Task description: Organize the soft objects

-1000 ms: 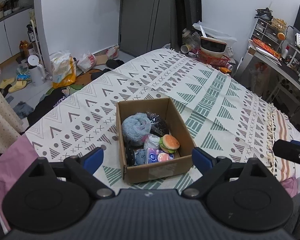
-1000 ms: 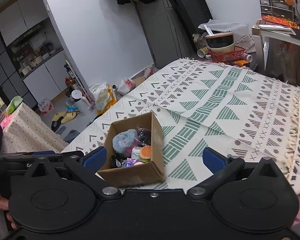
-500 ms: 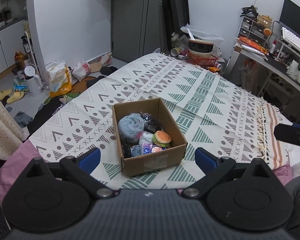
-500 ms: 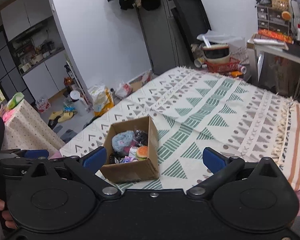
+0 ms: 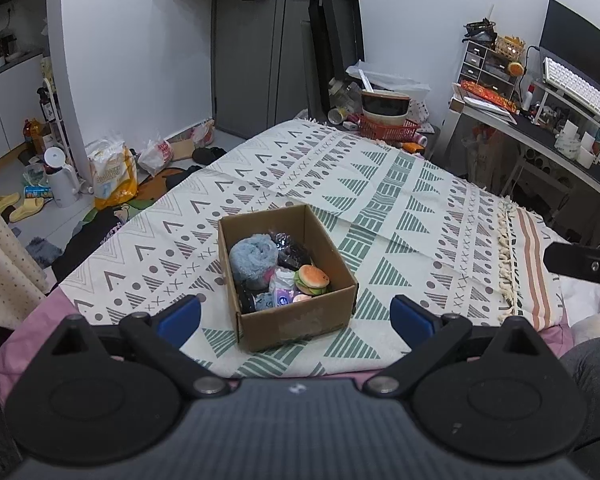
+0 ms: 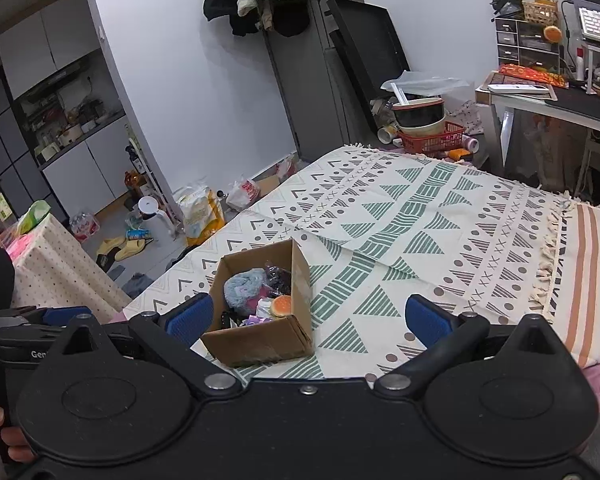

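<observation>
Left gripper [image 5: 296, 314]: spread wide, nothing between its blue-padded fingers [image 5: 179, 315]; it hangs above the near edge of the bed.
Right gripper [image 6: 307, 318]: also spread wide and carrying nothing; blue pads [image 6: 423, 319] stand far apart, above the same near edge.
Cardboard box [image 5: 296, 326]: just beyond the left gripper's fingertips and centred between them; in the right wrist view [image 6: 260, 342] it sits toward that gripper's left finger. Open-topped, resting flat on the bedspread, touched by neither gripper.
Burger toy [image 5: 311, 279]: inside the box, near its front right corner, lying on top of the other things.
Fluffy blue-grey ball [image 5: 253, 257]: inside the box, left rear part, beside the burger toy and farther from the grippers.
Dark crinkly bag [image 5: 291, 249]: in the box's rear right part, against the fluffy ball.
Small packets [image 5: 274, 298]: purple and blue, low at the box's front; details too small to tell.
Patterned bedspread [image 5: 384, 200]: cream with green triangles and grey marks, stretching ahead of both grippers past the box.
Red basket [image 5: 388, 130]: beyond the bed's far end, ahead and right, with bowls stacked in it.
Desk [image 5: 540, 136]: far right, bearing a white keyboard [image 5: 580, 92].
</observation>
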### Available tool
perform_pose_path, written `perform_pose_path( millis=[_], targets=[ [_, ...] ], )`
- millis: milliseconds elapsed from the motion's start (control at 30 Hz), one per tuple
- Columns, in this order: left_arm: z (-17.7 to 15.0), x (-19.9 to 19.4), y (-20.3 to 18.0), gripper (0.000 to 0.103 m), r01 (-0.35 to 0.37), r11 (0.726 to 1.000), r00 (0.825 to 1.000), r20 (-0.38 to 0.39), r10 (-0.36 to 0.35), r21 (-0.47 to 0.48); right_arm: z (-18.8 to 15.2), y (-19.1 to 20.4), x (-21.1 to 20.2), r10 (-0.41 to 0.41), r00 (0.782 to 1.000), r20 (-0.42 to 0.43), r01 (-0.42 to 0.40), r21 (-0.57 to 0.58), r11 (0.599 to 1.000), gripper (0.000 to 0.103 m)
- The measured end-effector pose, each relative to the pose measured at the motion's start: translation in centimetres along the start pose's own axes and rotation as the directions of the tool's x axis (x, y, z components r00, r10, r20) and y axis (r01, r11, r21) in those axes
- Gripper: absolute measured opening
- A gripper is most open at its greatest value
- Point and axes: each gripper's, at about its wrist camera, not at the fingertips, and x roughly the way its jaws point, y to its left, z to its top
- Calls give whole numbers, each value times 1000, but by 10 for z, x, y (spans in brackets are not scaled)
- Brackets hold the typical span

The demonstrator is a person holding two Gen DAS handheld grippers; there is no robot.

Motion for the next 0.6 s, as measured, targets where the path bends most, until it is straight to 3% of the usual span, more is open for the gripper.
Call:
perform_pose_path(
  millis=[600],
  targets=[
    [-3, -12, -8, 100, 6, 1000, 1000, 23, -6, 2, -9, -5, -11, -25, 1000, 6, 25, 3, 1000, 103]
  ],
)
